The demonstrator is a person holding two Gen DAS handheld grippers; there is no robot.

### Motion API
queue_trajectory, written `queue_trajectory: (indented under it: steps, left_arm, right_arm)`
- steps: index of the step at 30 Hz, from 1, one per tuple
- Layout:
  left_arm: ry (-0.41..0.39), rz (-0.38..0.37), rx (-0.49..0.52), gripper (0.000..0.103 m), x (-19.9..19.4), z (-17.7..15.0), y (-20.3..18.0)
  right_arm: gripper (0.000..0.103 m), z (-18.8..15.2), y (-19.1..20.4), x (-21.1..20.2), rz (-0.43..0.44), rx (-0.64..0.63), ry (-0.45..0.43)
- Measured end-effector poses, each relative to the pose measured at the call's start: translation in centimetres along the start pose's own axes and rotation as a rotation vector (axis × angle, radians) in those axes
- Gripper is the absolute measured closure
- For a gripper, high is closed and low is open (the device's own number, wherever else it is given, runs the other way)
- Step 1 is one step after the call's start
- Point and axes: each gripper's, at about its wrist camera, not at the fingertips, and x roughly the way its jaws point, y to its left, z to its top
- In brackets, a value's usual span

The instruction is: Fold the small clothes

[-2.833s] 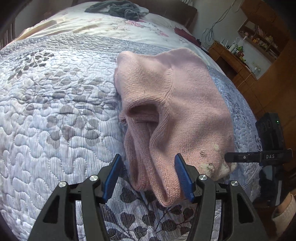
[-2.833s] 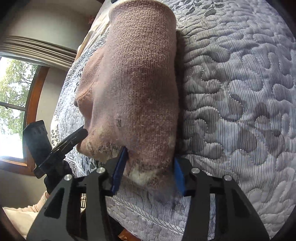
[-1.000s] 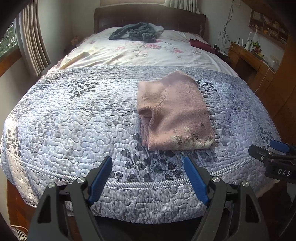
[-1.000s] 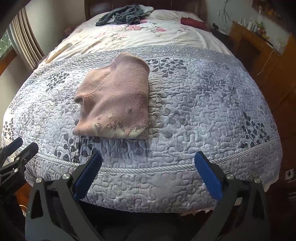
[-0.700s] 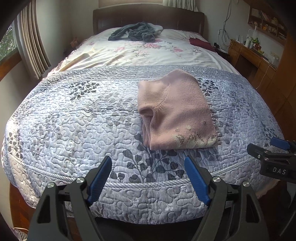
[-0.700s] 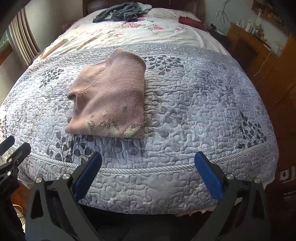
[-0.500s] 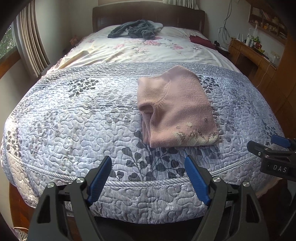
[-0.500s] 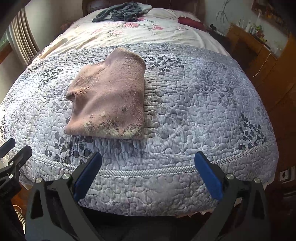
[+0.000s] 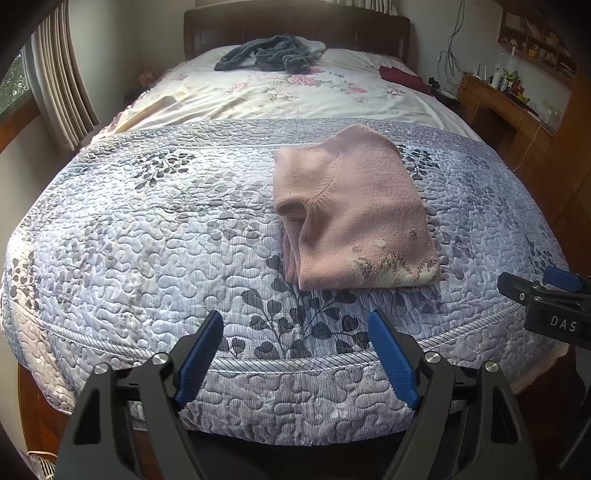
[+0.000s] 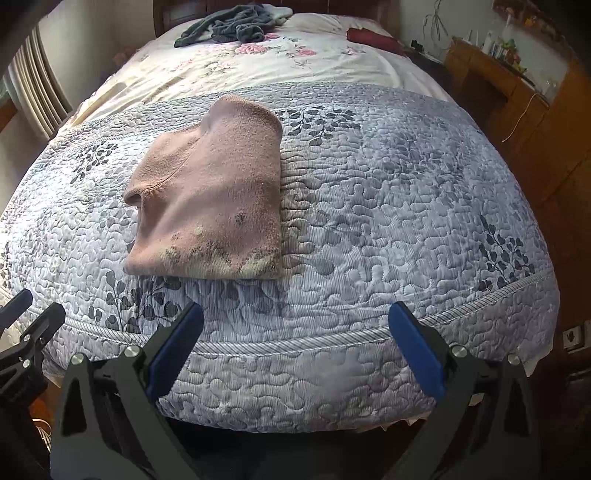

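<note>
A folded pink sweater [image 9: 354, 218] lies flat on the grey-blue quilted bedspread [image 9: 147, 236] that covers the foot half of the bed. Its near edge carries a band of dark and cream pattern, and a rolled fold shows along its left side. In the right wrist view the same sweater [image 10: 210, 195] sits toward the left of the quilt, well short of the corded border that runs along the foot edge.

The left hand-held gripper [image 9: 295, 339] hangs off the foot of the bed, its blue-padded fingers spread wide apart with nothing between them; the sweater lies beyond it, apart from both pads. The right hand-held gripper [image 10: 295, 332] is likewise held off the foot edge, its jaws wide apart and empty, with the sweater ahead and to its left. Each tool shows at the margin of the other's view: the right one at the right edge of the left wrist view, the left one at the lower left of the right wrist view.

Farther up the bed a floral cream sheet [image 9: 288, 96] is exposed, with a heap of dark grey clothing [image 9: 269, 55] near the wooden headboard [image 9: 369, 33] and a dark red item [image 9: 400, 75] at the right side. A wooden desk [image 9: 502, 107] stands to the right of the bed
</note>
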Motion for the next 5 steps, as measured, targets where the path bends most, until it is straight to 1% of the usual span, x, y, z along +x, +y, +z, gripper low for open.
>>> queue_trajectory:
  steps: [5]
  left_arm:
    - [0.002,0.000,0.000,0.022,0.06,0.00,-0.11]
  right_arm:
    - [0.003,-0.08,-0.22,-0.05,-0.006,0.007,-0.001]
